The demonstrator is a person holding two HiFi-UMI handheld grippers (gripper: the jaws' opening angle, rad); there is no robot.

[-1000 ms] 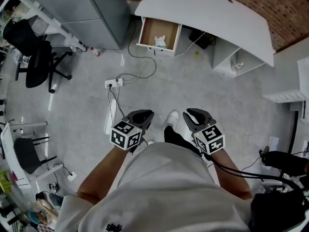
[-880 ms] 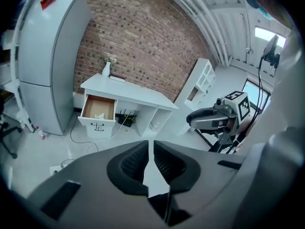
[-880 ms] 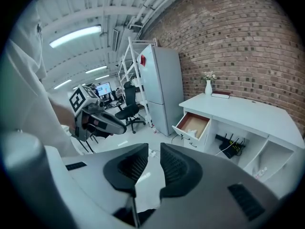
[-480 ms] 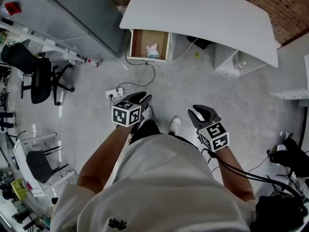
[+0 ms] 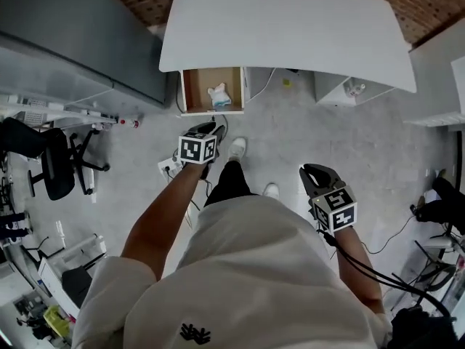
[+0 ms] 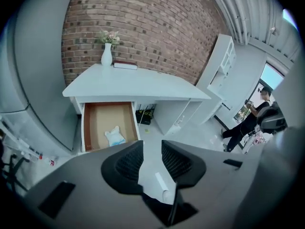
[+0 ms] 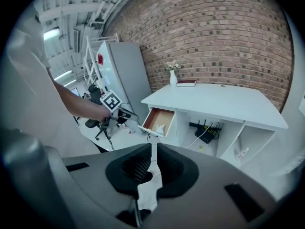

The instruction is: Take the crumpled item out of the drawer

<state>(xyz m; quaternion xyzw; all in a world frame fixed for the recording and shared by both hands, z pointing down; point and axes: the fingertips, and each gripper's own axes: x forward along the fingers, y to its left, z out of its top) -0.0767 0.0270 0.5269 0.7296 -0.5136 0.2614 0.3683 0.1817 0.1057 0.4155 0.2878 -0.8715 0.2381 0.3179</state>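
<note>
A crumpled white and pale blue item lies in the open brown drawer under the left end of the white desk. My left gripper is stretched forward over the floor, just short of the drawer front. Its jaws stand open with nothing between them. In the left gripper view the crumpled item shows in the drawer beyond the left gripper. My right gripper hangs back by my right hip, jaws shut and empty. The right gripper view has the drawer far ahead of the right gripper.
A power strip with cables lies on the floor below my left gripper. A grey cabinet stands left of the drawer, an office chair further left. A vase and a book sit on the desk. A person stands far right.
I have walked closer to the desk, so the drawer is nearer. My left arm has reached forward toward the drawer, while the right gripper stayed back at my side.
</note>
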